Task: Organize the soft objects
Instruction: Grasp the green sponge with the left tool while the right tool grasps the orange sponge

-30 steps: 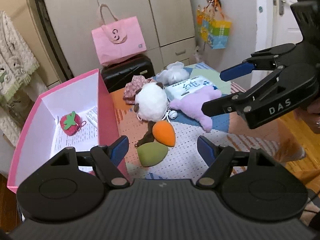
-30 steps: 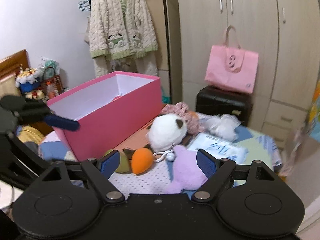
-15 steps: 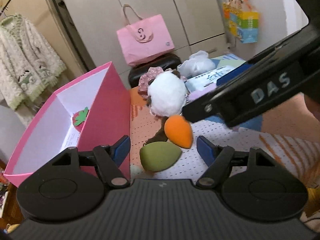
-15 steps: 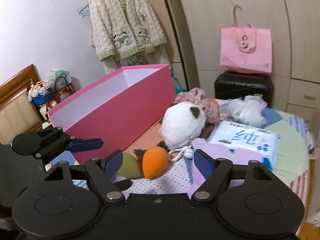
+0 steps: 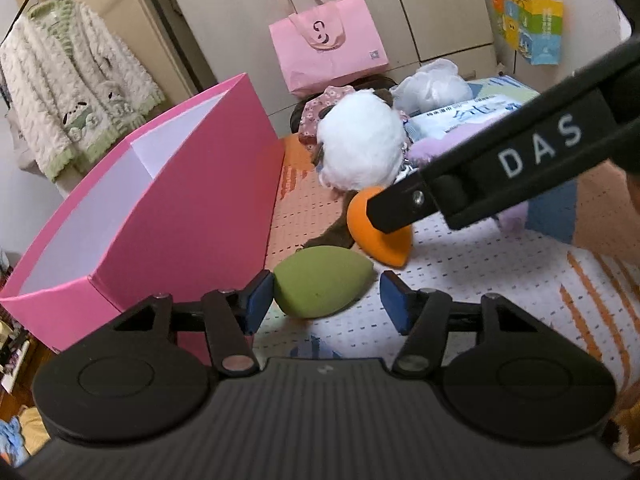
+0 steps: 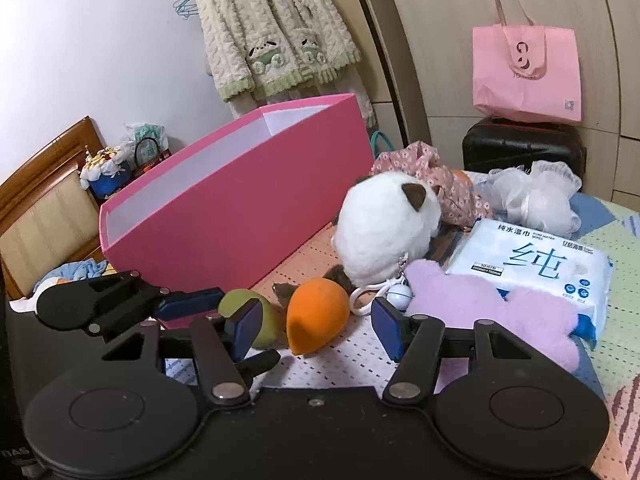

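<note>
The green sponge [image 5: 320, 280] is straddled by the closing left hand-held gripper [image 5: 326, 300], one pad touching. The orange sponge [image 6: 316, 320] is framed, ungripped, by the closing right hand-held gripper [image 6: 314, 328].

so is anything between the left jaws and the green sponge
Nothing visible. The green sponge already sits between the closing jaws of the left gripper, one pad at its side, the other still apart from it.
</note>
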Available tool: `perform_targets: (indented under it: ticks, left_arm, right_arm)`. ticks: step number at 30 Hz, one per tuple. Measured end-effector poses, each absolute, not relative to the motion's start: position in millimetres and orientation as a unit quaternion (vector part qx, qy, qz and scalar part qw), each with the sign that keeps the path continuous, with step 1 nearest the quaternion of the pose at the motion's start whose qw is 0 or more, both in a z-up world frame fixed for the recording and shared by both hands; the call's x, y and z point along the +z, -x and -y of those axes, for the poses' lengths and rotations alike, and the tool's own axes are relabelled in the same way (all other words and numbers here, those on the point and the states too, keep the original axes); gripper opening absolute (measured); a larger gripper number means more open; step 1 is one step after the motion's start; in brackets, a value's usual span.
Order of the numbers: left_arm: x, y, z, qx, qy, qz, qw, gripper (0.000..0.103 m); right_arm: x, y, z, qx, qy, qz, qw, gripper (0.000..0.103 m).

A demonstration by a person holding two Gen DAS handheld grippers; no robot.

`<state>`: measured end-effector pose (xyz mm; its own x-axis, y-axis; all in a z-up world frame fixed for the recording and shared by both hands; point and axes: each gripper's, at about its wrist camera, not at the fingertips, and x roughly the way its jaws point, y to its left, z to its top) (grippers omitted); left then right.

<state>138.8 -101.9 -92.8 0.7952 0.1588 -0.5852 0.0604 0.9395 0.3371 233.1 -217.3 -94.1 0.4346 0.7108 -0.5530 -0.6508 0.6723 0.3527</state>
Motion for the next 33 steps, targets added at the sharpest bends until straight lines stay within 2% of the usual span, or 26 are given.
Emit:
perform_targets:
  ticks: [3,5,9,10,12,14,17,21,24,33]
  left_arm:
    - [-94.6,-140.6,102.1,0.028,-0.172,-0.313,0.934,0.055]
    - [-97.1,-140.8,102.0,0.035,-0.178,-0.31,0.933,0.05]
    - [-96.6,-140.9,99.6,0.031,-0.173,-0.308,0.935,0.048]
    - [-96.7,-140.6,99.6,0.03,-0.173,-0.307,0.935,0.047]
    - [-96.9,-141.4,98.4,0.029,-0.172,-0.305,0.936,0.046]
    - [-96.7,-141.2,97.2,0.027,-0.169,-0.302,0.938,0.045]
    - [-97.9,-140.3,97.0,0.025,-0.171,-0.297,0.939,0.045]
    - [-99.8,-138.2,96.2,0.024,-0.173,-0.29,0.941,0.045]
    - [-99.6,-137.2,95.3,0.021,-0.17,-0.287,0.943,0.044]
    - [-89.9,-129.5,85.1,-0.022,-0.139,-0.297,0.945,0.044]
  right_arm:
    - [-99.0,-237.5,213.6,0.411,-0.048,-0.352,0.84,0.065]
    - [-101.2,-238.5,209.5,0.414,-0.046,-0.355,0.837,0.065]
    - [-103.3,-237.8,200.6,0.409,-0.027,-0.353,0.841,0.064]
    - [-103.2,-236.8,199.1,0.407,-0.021,-0.353,0.842,0.062]
    - [-102.5,-233.5,195.7,0.399,-0.005,-0.351,0.847,0.05]
    - [-102.6,-230.3,192.5,0.397,0.011,-0.352,0.848,0.043]
    - [-102.0,-231.9,192.3,0.396,0.013,-0.351,0.849,0.043]
    - [-103.2,-237.0,186.0,0.395,0.028,-0.358,0.845,0.05]
    - [-104.9,-232.9,181.7,0.386,0.053,-0.348,0.853,0.043]
    - [-99.9,-202.4,211.4,0.348,0.02,-0.329,0.878,0.042]
